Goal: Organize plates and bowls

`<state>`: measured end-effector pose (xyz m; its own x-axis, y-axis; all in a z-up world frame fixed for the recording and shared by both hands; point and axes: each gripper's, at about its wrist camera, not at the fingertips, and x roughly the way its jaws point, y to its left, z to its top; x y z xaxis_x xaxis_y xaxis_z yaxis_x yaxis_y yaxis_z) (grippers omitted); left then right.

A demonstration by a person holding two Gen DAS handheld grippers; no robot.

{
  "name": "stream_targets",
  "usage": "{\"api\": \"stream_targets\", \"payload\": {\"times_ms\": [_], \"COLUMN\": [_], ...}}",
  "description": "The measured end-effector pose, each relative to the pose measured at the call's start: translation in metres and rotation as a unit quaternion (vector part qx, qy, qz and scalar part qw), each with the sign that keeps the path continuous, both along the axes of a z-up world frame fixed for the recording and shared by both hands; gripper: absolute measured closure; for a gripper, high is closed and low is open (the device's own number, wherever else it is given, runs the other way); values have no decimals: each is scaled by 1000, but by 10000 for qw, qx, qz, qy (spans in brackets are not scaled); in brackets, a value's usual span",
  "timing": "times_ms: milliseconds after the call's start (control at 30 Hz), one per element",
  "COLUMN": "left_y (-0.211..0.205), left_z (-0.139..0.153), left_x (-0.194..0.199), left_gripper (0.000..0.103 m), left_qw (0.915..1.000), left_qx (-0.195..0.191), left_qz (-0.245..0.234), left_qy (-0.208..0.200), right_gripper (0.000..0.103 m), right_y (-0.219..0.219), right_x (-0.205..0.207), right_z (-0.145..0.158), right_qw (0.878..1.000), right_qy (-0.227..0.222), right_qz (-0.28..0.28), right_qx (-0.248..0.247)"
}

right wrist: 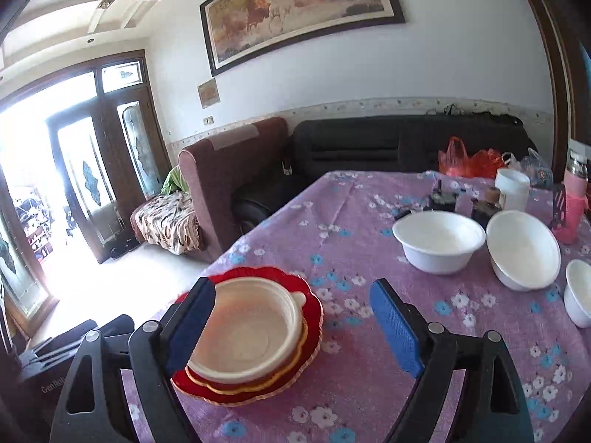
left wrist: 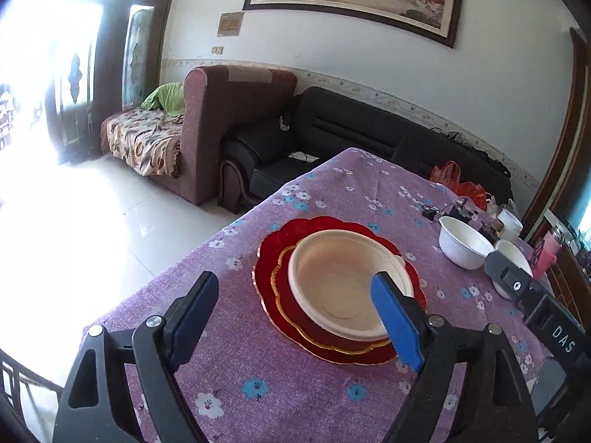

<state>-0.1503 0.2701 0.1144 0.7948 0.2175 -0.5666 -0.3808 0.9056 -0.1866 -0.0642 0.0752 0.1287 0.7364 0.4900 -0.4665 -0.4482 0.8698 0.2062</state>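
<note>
Left gripper (left wrist: 299,317) and right gripper (right wrist: 295,326) both spread wide, empty. Cream round plate (left wrist: 332,277) stacked on two scalloped red plates (left wrist: 273,258), on floral purple cloth (left wrist: 332,192). White bowls (right wrist: 439,240) well apart.

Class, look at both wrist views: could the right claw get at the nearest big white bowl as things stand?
Probably yes. The right claw is open and empty, and only bare tablecloth lies between it and the white bowl, which stands apart from its neighbours.
</note>
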Motion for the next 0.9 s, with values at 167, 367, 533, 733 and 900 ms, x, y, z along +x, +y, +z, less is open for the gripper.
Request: {"api": "stream_targets", "payload": {"times_ms": [167, 367, 533, 733, 900], "left_y": [-45, -79, -97, -109, -113], "left_z": [4, 13, 18, 17, 13], "left_x": [7, 11, 11, 5, -2], "left_gripper": [18, 18, 18, 18, 18], "left_qw": [9980, 9939, 9915, 9904, 9897], "left_qx": [212, 200, 178, 187, 172], "left_qz": [-599, -1079, -1281, -1351, -1409], "left_qy": [7, -76, -155, -234, -189], "right_gripper": [14, 14, 14, 14, 14], "right_y": [-74, -159, -233, -288, -296], "right_x": [-9, -18, -36, -58, -77], "right_z": [-23, 2, 57, 121, 155], "right_qw": [9986, 9980, 9969, 9890, 9732], "right_qy": [238, 576, 445, -325, -913], "right_qz": [-455, -260, -369, -1392, -2093], "right_qx": [-148, -85, 536, 392, 284]}}
